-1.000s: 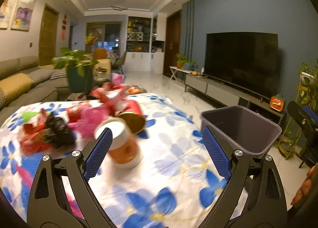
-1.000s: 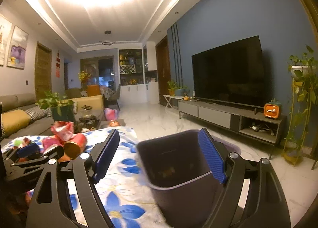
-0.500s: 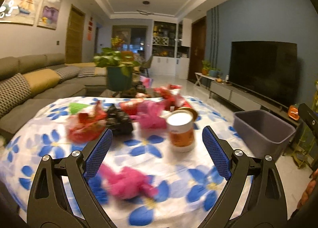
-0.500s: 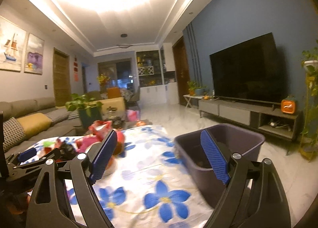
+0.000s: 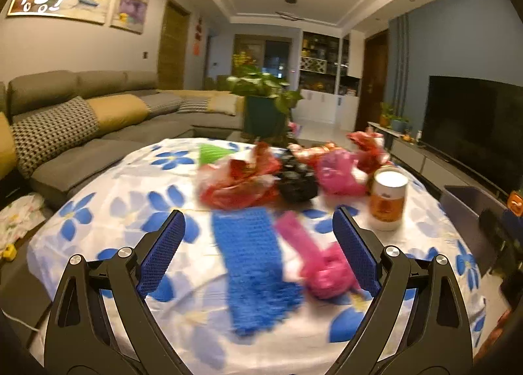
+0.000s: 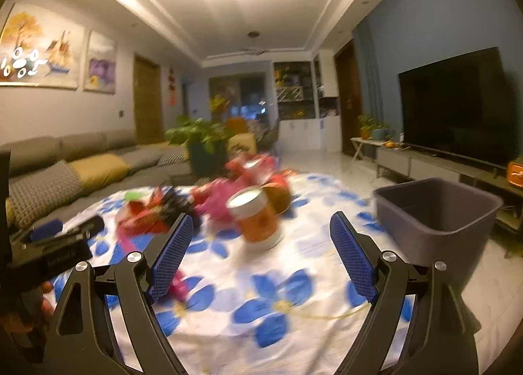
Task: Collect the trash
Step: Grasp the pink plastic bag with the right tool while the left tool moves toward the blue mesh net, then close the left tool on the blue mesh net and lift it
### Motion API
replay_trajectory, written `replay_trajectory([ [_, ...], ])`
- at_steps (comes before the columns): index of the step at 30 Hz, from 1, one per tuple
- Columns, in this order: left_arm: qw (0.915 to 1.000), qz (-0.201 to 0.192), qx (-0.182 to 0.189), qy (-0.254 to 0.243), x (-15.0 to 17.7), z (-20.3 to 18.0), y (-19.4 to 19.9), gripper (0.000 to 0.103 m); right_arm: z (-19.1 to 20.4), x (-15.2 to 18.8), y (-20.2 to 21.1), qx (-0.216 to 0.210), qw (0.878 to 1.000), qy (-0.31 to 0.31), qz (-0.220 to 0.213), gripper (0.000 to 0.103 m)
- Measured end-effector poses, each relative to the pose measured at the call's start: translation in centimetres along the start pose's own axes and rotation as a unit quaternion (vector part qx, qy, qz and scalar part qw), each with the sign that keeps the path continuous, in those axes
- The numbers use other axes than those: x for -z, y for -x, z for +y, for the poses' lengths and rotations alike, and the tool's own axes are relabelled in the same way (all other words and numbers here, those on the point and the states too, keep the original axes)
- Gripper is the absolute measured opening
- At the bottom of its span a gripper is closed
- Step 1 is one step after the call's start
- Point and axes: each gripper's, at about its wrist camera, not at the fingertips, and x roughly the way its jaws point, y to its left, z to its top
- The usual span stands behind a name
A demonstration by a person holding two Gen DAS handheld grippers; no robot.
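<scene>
Approach for first pick: both grippers wide, holding nothing.

Bin (image 6: 438, 211) stands ahead-right of the right gripper (image 6: 258, 254), beside the table (image 5: 108, 185). Trash pile (image 5: 294, 169) lies ahead of the left gripper (image 5: 258, 254); blue mat (image 5: 255, 264) and pink wrapper (image 5: 323, 267) sit between its fingers. Straddle one soft item squarely before closing. Motion blur obscures wrapper edges; the bin's inside is hidden.
</scene>
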Motion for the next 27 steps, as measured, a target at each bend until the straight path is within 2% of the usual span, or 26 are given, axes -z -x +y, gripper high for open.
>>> replay_trajectory([
  [8, 0.9992, -0.001, -0.039, 0.008, 0.7, 3.3, -0.3, 0.09, 4.3, 2.2, -2.5, -0.045, 0.998, 0.02, 0.036, 0.082],
  [15, 0.9987, 0.002, -0.046, 0.02, 1.4, 5.0, -0.9, 0.09, 6.8, 3.4, -5.4, -0.07, 0.995, 0.036, 0.063, 0.08],
  [22, 0.9991, 0.007, -0.038, 0.017, 2.3, 5.4, -1.9, 0.09, 7.9, 4.8, -8.1, -0.085, 0.99, 0.047, 0.1, 0.066],
  [27, 0.9994, 0.018, -0.022, 0.021, 2.9, 5.3, -2.7, 0.09, 7.9, 5.7, -9.6, -0.109, 0.983, 0.039, 0.139, 0.049],
])
